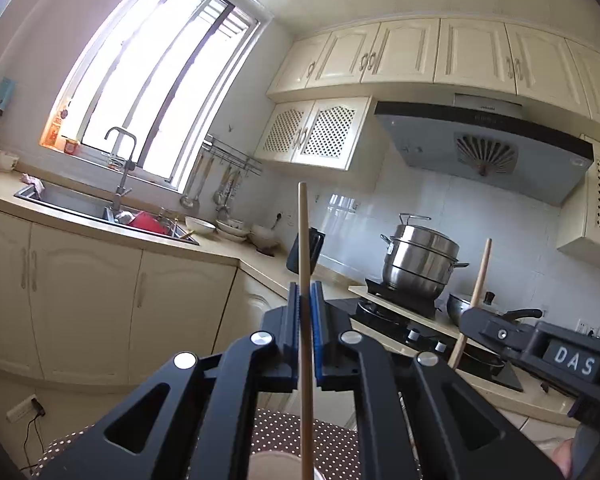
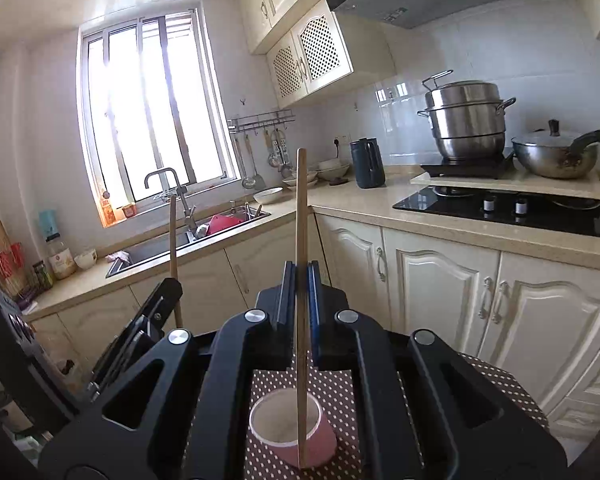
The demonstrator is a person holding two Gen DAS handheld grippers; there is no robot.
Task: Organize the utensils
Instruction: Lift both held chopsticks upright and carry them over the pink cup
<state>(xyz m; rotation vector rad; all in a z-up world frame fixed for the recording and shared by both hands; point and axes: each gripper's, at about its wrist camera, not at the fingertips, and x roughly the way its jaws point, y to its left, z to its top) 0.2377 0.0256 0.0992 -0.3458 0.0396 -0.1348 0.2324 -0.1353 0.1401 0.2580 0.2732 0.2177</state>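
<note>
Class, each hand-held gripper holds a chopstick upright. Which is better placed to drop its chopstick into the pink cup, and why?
Probably the right hand-held gripper. Its chopstick hangs above the open pink cup in its own view. In the left view the left hand-held gripper shows only the cup's rim at the bottom edge.

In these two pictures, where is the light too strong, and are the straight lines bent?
Left wrist view: the window is blown out to white, and the cabinets curve from fisheye distortion. Right wrist view: the window glares too, yet the pink cup stays sharp; corners are dark.
</note>
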